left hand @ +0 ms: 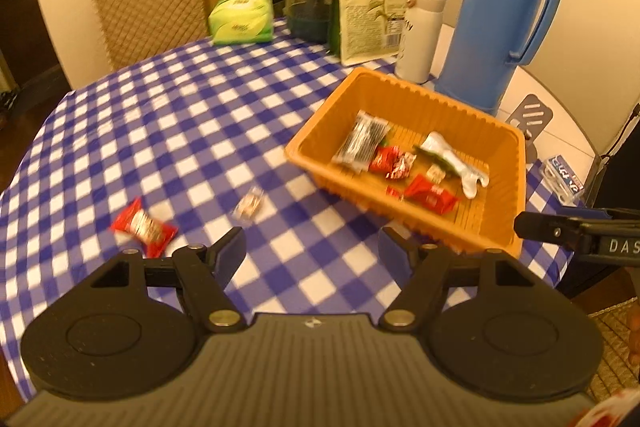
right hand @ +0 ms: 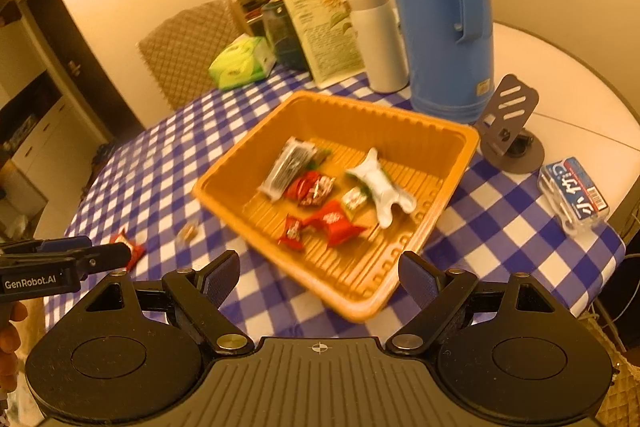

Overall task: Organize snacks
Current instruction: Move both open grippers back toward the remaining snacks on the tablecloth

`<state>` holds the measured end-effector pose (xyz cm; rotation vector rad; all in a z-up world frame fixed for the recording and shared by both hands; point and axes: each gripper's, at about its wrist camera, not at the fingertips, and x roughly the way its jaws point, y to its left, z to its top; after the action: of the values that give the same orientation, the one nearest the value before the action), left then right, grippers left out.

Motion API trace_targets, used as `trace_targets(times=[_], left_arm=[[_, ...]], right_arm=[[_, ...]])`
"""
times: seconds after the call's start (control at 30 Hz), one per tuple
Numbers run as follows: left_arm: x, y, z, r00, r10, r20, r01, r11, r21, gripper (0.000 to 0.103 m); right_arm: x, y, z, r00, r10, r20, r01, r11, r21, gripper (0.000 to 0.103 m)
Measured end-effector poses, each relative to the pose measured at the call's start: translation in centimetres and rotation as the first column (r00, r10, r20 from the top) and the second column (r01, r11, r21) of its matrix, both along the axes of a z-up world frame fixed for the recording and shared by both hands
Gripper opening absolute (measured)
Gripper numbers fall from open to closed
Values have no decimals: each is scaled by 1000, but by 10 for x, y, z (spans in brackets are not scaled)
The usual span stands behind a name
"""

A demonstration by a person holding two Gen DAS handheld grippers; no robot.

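orange tray [left hand: 400, 95] holds several snacks, we see a red packet [left hand: 143, 227] left of it, and the left gripper [left hand: 312, 251] and right gripper [right hand: 318, 273] are both spread and empty.

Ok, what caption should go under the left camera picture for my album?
Open left gripper above checked tablecloth, near red snack; orange tray holds more.

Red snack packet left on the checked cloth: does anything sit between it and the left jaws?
Nothing visible does. The red snack packet lies on bare tablecloth just ahead of the open, empty left gripper.
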<state>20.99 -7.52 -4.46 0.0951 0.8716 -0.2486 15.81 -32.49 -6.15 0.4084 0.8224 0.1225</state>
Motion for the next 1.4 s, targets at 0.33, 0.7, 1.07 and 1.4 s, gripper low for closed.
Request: trace_targets(times=[0.33, 0.7, 1.07, 1.4], left_arm=[[-51, 21, -7, 995, 89, -38, -89, 996, 8, 71], [-96, 38, -19, 980, 180, -81, -179, 984, 20, 71], [-116, 61, -34, 952, 285, -115, -280, 958, 54, 71], [-115, 85, -42, 929, 345, -130, -338, 938, 76, 71]], right_arm=[[-24, 15, -1, 995, 99, -25, -99, 995, 4, 86], [-39, 44, -15, 966, 241, -90, -243, 970, -12, 86], [-37, 82, -28, 910, 392, -135, -398, 917, -22, 86], [-19, 117, -37, 869, 469, -155, -480, 876, -38, 86]])
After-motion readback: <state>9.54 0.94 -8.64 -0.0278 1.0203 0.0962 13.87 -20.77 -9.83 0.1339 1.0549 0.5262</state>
